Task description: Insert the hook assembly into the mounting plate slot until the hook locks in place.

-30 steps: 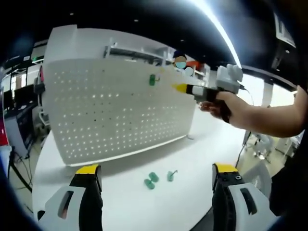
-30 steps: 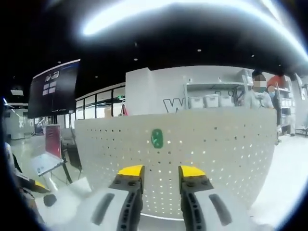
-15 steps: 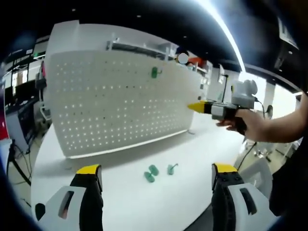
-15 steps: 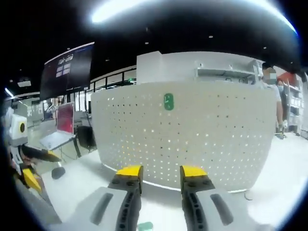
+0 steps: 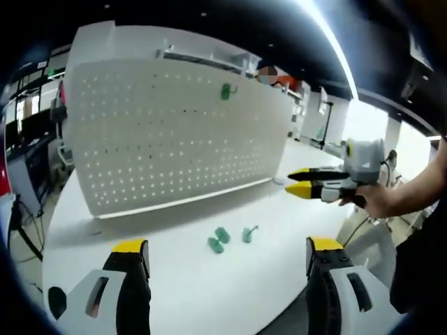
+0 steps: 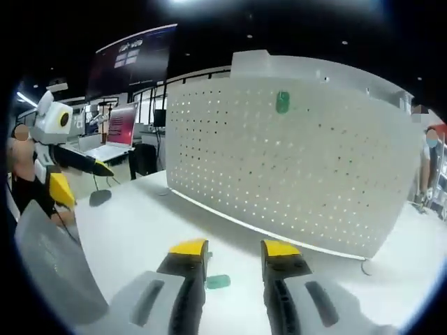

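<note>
right gripper (image 6: 231,249) empty, jaws slightly parted | go low, pinch hook (image 6: 218,281) below pegboard (image 6: 293,167) squarely | left gripper (image 5: 223,246) wide, idle

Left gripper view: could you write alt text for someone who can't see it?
A white pegboard stands on a white table with one green hook mounted near its top. Three small green pieces lie loose on the table, and the right gripper reaches in from the right.

We are observing a white perforated mounting plate (image 5: 174,132) standing upright on the white table (image 5: 181,279). One green hook (image 5: 225,91) is sitting high on the plate. Three loose green hooks (image 5: 228,239) are lying on the table before it.
</note>
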